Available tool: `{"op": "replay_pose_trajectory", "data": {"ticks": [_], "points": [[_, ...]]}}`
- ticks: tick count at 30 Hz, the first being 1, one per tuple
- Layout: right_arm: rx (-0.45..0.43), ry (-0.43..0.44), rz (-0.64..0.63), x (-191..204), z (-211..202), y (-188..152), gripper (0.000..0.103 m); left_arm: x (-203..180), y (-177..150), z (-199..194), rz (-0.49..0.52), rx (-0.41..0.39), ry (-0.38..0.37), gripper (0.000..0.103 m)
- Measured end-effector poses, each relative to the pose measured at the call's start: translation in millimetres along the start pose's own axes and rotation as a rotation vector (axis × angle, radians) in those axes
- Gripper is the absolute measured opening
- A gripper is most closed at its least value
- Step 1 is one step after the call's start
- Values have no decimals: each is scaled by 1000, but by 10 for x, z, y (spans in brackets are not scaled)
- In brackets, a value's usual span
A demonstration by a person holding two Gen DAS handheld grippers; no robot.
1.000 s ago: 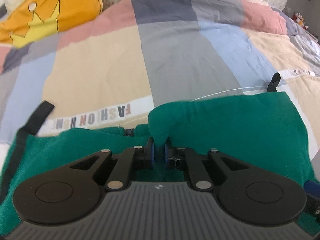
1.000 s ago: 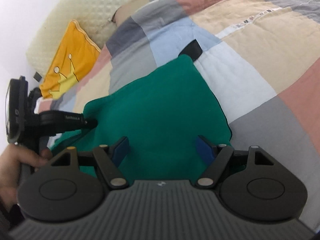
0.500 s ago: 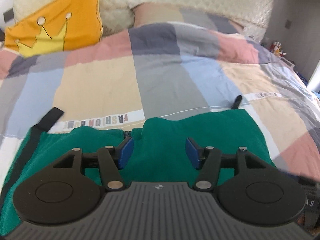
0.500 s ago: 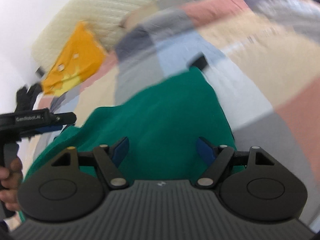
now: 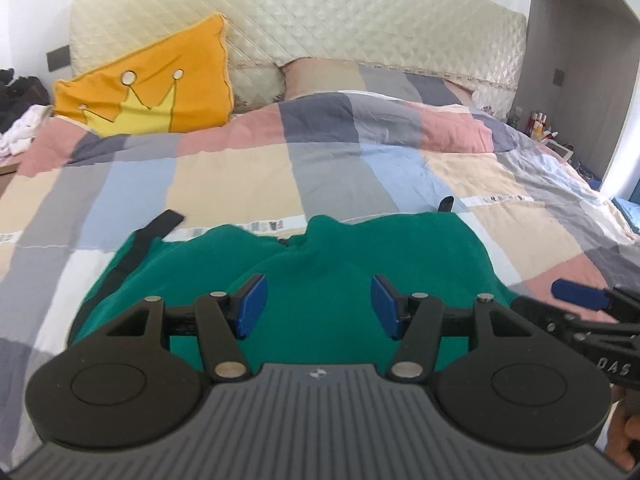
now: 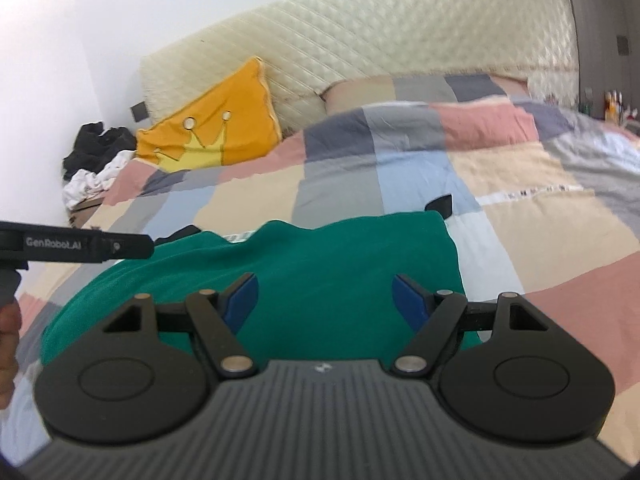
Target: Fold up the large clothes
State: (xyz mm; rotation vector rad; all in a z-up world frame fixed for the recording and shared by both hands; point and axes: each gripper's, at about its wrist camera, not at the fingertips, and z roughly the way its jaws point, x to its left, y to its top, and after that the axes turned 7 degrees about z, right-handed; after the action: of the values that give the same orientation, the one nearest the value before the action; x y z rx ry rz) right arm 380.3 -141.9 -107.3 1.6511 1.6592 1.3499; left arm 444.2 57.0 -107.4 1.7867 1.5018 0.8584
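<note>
Green garment | flat on quilt | below both parted grippers, untouched

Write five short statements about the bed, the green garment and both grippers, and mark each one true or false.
1. The green garment lies on the patchwork quilt. True.
2. The left gripper is clamped on the garment. False: its jaws stand apart, holding nothing.
3. The right gripper is open. True.
4. The orange crown pillow lies on top of the garment. False: it leans by the headboard.
5. The garment is red. False: green with black trim.
</note>
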Motion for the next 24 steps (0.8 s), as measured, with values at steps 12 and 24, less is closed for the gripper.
{"op": "replay_pose_trajectory", "data": {"ticks": [12,24], "points": [[-59,66,-34,320,-727,-353,76,82,-605,-1005,-23,-64,33,63],[-87,36,-35,444,-1133,-750,76,-114,-1169,-1513,19,-128,20,63]]}}
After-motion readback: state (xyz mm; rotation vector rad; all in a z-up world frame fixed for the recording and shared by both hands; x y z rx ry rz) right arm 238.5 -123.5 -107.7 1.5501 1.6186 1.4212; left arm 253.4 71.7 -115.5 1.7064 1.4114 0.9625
